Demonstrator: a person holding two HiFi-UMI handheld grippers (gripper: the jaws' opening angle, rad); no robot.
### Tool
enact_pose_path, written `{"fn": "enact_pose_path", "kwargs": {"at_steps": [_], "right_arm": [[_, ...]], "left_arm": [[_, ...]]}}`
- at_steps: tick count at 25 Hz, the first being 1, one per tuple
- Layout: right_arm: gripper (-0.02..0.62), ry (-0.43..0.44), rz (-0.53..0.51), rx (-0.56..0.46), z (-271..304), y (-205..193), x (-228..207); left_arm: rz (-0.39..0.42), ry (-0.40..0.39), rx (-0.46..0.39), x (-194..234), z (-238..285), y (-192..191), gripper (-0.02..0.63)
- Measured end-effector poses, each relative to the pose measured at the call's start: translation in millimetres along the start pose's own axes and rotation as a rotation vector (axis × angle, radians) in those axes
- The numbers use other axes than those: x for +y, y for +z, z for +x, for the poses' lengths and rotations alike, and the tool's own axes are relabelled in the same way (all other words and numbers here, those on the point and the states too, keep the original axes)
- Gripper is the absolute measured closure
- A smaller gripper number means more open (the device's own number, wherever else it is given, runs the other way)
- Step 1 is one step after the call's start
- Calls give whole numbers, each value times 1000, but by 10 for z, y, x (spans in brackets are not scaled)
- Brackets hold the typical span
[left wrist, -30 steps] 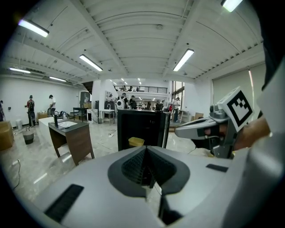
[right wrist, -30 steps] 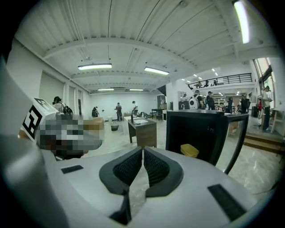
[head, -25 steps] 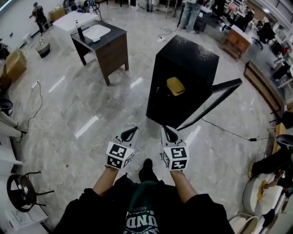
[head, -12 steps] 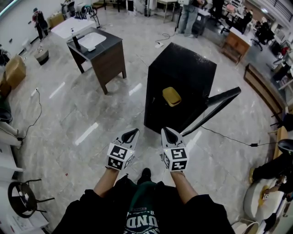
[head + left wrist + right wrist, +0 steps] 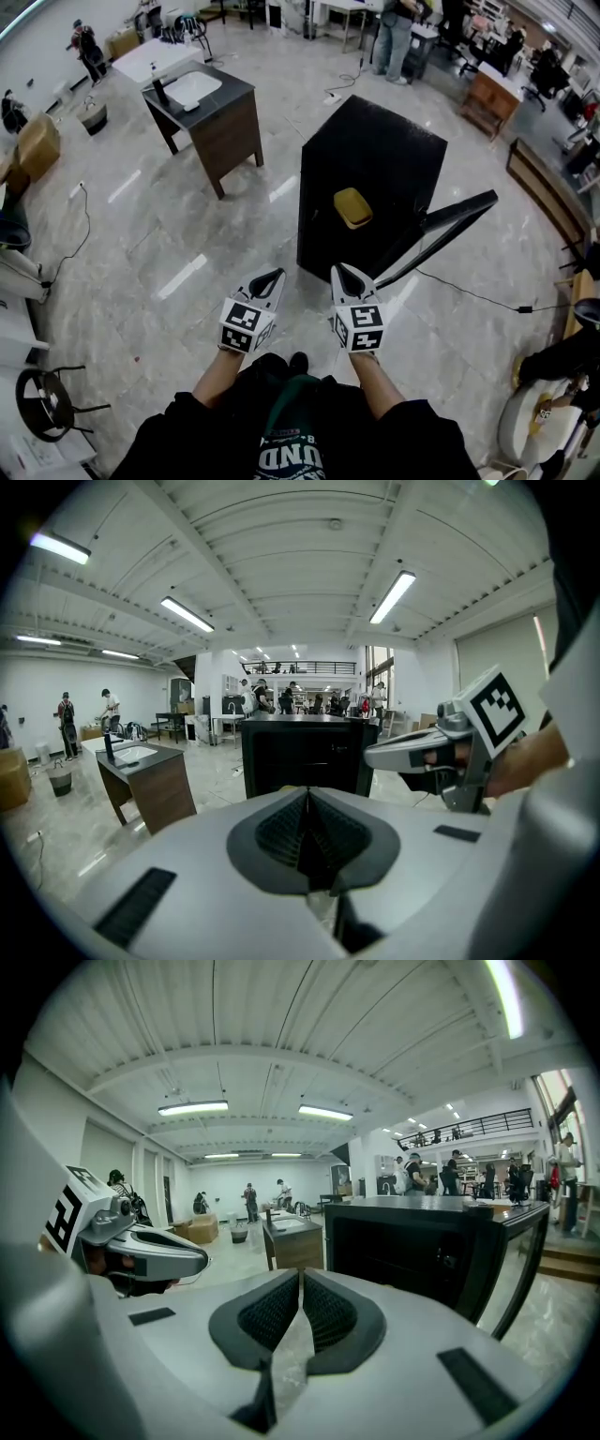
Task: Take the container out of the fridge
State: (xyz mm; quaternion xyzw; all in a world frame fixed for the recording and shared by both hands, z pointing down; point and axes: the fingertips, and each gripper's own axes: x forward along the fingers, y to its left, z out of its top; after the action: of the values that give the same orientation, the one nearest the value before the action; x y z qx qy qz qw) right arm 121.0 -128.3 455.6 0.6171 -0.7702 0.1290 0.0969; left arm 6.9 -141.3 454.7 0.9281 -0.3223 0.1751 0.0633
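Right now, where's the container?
Head view, centre: the yellow container sits in the open fridge, left of its door, ahead of the right gripper.

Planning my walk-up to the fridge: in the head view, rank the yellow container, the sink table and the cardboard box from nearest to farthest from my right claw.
1. Yellow container, on top of the black fridge, just ahead of the right claw.
2. Sink table, ahead and to the left.
3. Cardboard box, far left on the floor.
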Motion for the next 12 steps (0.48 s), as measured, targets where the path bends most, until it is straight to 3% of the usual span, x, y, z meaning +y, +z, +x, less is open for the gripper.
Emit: {"fn": "enact_pose_path", "kwargs": {"at_steps": [12], "right_arm": [[558, -7, 15, 8, 49, -58, -120]], "left_arm": [[7, 3, 15, 68, 135, 3, 592]]}}
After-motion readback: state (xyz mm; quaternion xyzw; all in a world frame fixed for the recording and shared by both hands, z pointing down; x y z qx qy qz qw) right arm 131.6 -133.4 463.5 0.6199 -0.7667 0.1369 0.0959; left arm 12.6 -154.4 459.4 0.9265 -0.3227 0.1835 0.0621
